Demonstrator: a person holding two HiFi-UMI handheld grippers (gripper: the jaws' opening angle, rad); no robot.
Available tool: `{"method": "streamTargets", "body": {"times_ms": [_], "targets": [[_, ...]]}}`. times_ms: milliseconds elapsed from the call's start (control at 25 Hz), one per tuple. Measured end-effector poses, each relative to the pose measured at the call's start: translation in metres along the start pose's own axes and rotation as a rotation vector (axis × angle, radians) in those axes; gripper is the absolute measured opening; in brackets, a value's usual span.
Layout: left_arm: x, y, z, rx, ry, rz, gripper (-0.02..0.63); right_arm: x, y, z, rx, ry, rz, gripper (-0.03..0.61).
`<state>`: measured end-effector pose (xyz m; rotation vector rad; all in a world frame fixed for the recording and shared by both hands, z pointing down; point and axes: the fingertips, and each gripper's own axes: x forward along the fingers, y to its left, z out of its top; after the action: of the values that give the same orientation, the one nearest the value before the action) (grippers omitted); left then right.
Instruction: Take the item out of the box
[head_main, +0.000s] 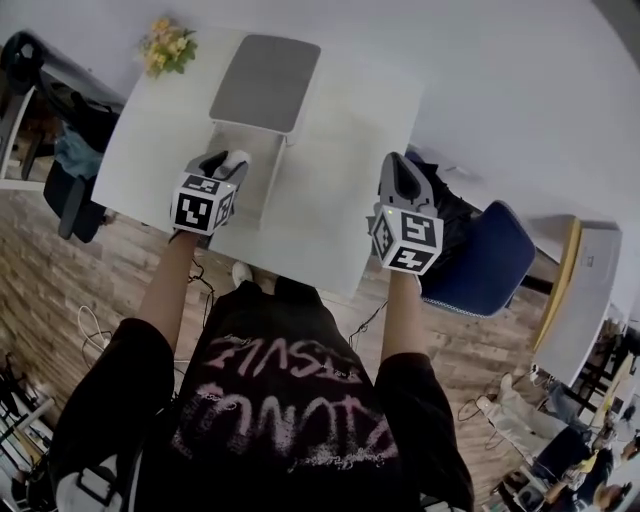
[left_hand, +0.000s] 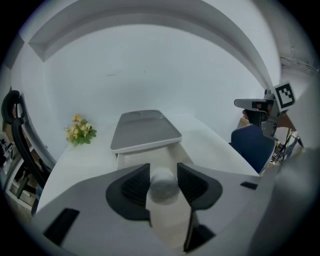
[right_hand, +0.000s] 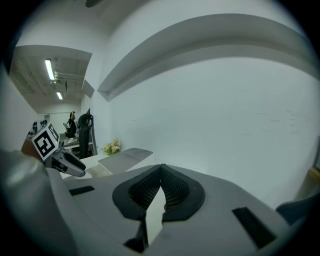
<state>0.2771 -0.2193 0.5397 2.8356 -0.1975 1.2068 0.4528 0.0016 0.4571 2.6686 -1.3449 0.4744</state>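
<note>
A white box (head_main: 262, 185) stands on the white table (head_main: 340, 150), its flat grey lid (head_main: 265, 80) raised at the far side. The box (left_hand: 131, 160) and the lid (left_hand: 145, 131) show ahead in the left gripper view. My left gripper (head_main: 228, 160) hangs over the box's near left part, shut on a white, round-topped item (left_hand: 164, 189) that fills the gap between the jaws (left_hand: 163, 176). My right gripper (head_main: 403, 172) is to the right, over the table's right edge, and its jaws (right_hand: 160, 168) meet at the tips with nothing between them.
A small bunch of yellow flowers (head_main: 165, 45) sits at the table's far left corner. A blue chair (head_main: 485, 262) stands right of the table, a black office chair (head_main: 35, 65) at the far left. White wall lies behind the table.
</note>
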Motion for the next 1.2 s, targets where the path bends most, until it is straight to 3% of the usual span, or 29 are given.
{"method": "streamTargets", "body": {"times_ms": [120, 240, 360, 480, 680, 760, 840, 960, 1080, 1200], "targets": [[0.016, 0.004, -0.016, 0.003, 0.095, 0.043, 0.093, 0.005, -0.009, -0.01, 0.001, 0.019, 0.018, 0.009], [0.03, 0.003, -0.028, 0.007, 0.163, 0.055, 0.086, 0.007, -0.018, -0.018, 0.003, 0.033, 0.03, 0.01], [0.029, 0.007, -0.031, -0.01, 0.162, 0.068, 0.078, 0.009, -0.024, -0.024, 0.011, 0.043, 0.037, 0.009], [0.017, 0.017, -0.027, 0.0, 0.132, 0.086, 0.003, 0.013, -0.027, -0.03, 0.02, 0.048, 0.049, 0.009], [-0.039, 0.041, -0.025, 0.084, 0.071, 0.143, 0.003, 0.028, -0.006, -0.031, 0.034, 0.041, 0.125, 0.009], [-0.066, 0.044, -0.03, 0.061, 0.04, 0.162, 0.003, 0.036, 0.011, -0.029, 0.04, 0.034, 0.171, 0.009], [-0.084, 0.039, -0.045, -0.01, 0.047, 0.153, 0.003, 0.044, 0.035, -0.029, 0.036, 0.032, 0.224, 0.009], [-0.084, 0.021, -0.064, -0.119, 0.105, 0.073, 0.017, 0.05, 0.08, -0.028, 0.006, 0.036, 0.304, 0.009], [-0.056, 0.002, -0.074, -0.213, 0.192, -0.019, 0.169, 0.042, 0.105, -0.028, -0.008, 0.037, 0.344, 0.009], [-0.028, 0.005, -0.091, -0.197, 0.335, 0.013, 0.174, 0.029, 0.098, -0.039, -0.026, 0.052, 0.322, 0.009]]}}
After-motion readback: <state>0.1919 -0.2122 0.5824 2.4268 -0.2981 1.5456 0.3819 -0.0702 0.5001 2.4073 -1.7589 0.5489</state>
